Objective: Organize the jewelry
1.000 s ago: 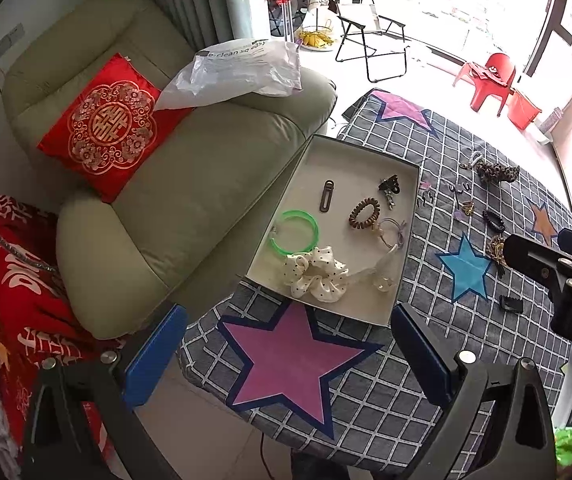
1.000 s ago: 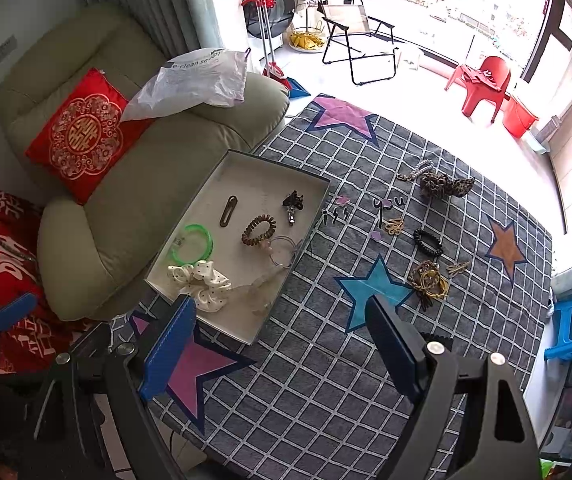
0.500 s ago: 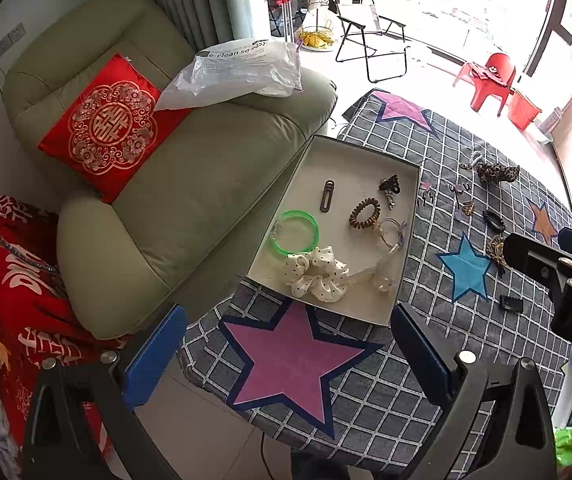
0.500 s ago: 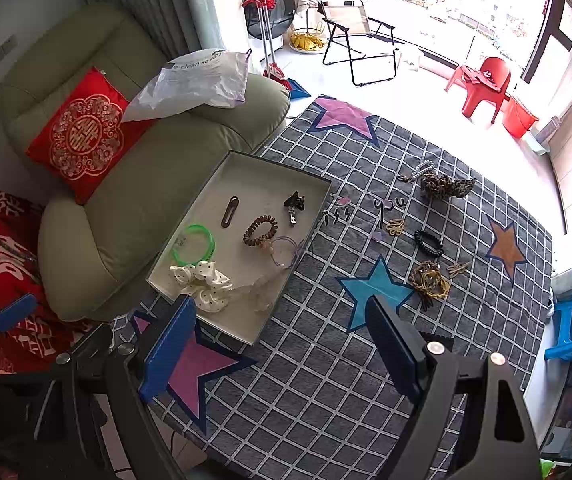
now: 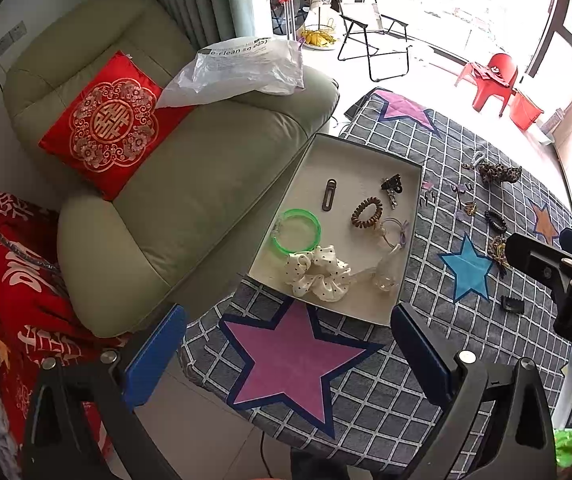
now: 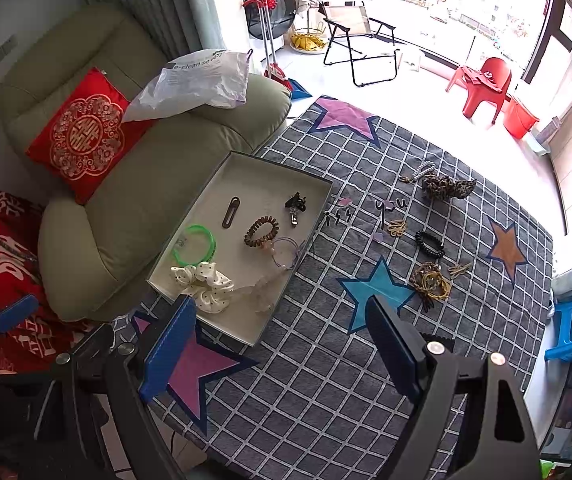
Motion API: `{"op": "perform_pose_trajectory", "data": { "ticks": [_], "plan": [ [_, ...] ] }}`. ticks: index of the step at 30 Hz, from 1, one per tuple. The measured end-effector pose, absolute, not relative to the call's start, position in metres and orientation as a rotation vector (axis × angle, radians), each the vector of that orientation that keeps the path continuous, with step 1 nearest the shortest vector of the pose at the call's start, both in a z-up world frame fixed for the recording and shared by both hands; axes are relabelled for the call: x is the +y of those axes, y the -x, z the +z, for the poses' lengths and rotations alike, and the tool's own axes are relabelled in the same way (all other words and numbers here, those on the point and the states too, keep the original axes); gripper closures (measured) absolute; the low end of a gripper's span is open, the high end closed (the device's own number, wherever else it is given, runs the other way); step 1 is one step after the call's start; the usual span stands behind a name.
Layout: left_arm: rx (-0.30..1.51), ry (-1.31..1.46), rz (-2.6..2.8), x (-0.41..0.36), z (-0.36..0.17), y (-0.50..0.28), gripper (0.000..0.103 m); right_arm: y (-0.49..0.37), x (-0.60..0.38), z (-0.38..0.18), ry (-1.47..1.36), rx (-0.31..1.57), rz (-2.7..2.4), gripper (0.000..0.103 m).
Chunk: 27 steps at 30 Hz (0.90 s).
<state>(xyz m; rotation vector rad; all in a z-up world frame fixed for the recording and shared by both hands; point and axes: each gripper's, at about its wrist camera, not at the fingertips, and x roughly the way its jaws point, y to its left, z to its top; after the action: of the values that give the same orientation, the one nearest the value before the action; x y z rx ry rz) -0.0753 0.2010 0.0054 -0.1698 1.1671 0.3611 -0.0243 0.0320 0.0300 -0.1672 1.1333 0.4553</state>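
left tongs point(image 5: 286, 344) wide apart, empty, near tray point(image 5: 412, 216) | right tongs point(image 6: 282, 340) wide apart, empty, beside tray | black coil tie point(image 6: 429, 244) right of tray on bench point(image 6: 326, 380)

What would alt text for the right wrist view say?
A shallow white tray on a star-patterned checked cloth holds hair ties and clips, while more jewelry lies loose on the cloth beside it. The open right gripper hovers above, empty, beside a green armchair.
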Motion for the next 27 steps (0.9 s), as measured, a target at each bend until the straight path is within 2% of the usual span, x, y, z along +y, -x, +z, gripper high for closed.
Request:
{"op": "perform_pose_trajectory", "data": {
  "ticks": [27],
  "plan": [
    [1.175,0.184,0.374,0.2006,-0.0020,0.0726,0.001,0.0233,0.0372,0.0297,0.169,1.140,0.454,0.015]
  ]
}}
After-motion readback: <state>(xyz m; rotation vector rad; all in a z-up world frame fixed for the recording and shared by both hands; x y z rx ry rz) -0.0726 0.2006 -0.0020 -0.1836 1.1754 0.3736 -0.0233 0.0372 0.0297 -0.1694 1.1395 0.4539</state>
